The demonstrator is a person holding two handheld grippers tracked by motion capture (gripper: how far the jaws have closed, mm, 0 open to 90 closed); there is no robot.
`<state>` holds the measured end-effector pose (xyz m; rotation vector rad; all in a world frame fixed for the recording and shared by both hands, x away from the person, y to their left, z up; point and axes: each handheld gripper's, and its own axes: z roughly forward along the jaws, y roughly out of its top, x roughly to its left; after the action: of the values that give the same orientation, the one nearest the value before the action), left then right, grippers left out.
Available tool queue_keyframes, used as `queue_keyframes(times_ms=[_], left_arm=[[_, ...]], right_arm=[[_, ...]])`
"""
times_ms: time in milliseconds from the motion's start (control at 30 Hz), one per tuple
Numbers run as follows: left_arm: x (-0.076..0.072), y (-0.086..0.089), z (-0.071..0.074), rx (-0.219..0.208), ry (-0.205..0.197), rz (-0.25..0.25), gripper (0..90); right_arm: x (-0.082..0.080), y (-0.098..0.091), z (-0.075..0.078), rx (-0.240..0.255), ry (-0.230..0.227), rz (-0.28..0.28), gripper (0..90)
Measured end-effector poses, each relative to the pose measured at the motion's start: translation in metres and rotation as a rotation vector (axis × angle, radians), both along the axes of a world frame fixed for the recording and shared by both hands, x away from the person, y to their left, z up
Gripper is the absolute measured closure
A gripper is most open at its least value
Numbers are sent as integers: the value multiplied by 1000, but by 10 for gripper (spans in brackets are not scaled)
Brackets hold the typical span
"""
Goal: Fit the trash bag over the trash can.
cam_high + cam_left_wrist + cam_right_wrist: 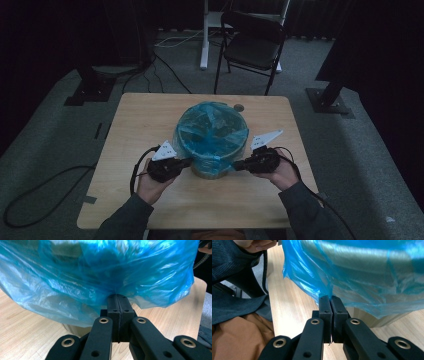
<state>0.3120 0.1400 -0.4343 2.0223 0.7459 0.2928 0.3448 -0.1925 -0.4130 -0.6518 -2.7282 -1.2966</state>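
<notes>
A: Where is the blue plastic bag (212, 131) sitting?

B: It is draped over a round bin (210, 169) at the middle of the wooden table (145, 112), and it lies between the two grippers. The left gripper (188, 162) meets it from the person's left, the right gripper (235, 165) from the right, both at the near lower edge of the bag.

A: How does the left one stand?

B: In the left gripper view its jaws are pressed together with no gap, and the film (100, 277) bunches down right to their tips (117, 300). It is pinching the hem of the bag.

A: And the right?

B: Much the same. In the right gripper view the jaws are closed on each other, with the bag's edge (319, 285) running into their tips (329, 301). The bin's pale wall (362, 315) sits just beyond them, under the plastic.

A: Anything past the grippers?

B: A black folding chair (252, 45) stands on the floor beyond the table's far edge, well apart from both.
</notes>
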Motion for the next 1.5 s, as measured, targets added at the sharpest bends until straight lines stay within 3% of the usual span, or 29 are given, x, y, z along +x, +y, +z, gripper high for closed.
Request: queue_keyframes(times_ms=[400, 633, 800, 967, 1167, 1200, 1367, 1433, 1467, 1500], left_arm=[[10, 0, -11, 33, 41, 23, 899], [17, 5, -17, 26, 85, 52, 898], [12, 18, -10, -8, 74, 80, 859], [8, 36, 0, -59, 56, 122, 771], [13, 46, 12, -113, 32, 165, 649], [16, 48, 16, -139, 22, 168, 628], [24, 47, 22, -159, 17, 167, 575], [29, 45, 21, -155, 35, 162, 549], [34, 42, 19, -143, 64, 157, 549], [38, 41, 17, -137, 74, 163, 548]], right_arm=[[9, -9, -14, -30, 25, -47, 889], [11, -12, -19, -49, 36, -64, 887], [9, -23, -10, -23, 13, -81, 714], [10, -42, 5, 20, -16, -136, 628], [23, -55, 16, 83, -32, -240, 580], [27, -54, 17, 89, -32, -248, 576], [42, -44, 14, 75, -31, -264, 562], [46, -42, 13, 75, -28, -265, 562], [48, -40, 12, 73, -25, -268, 570], [53, -37, 9, 64, -16, -271, 616]])
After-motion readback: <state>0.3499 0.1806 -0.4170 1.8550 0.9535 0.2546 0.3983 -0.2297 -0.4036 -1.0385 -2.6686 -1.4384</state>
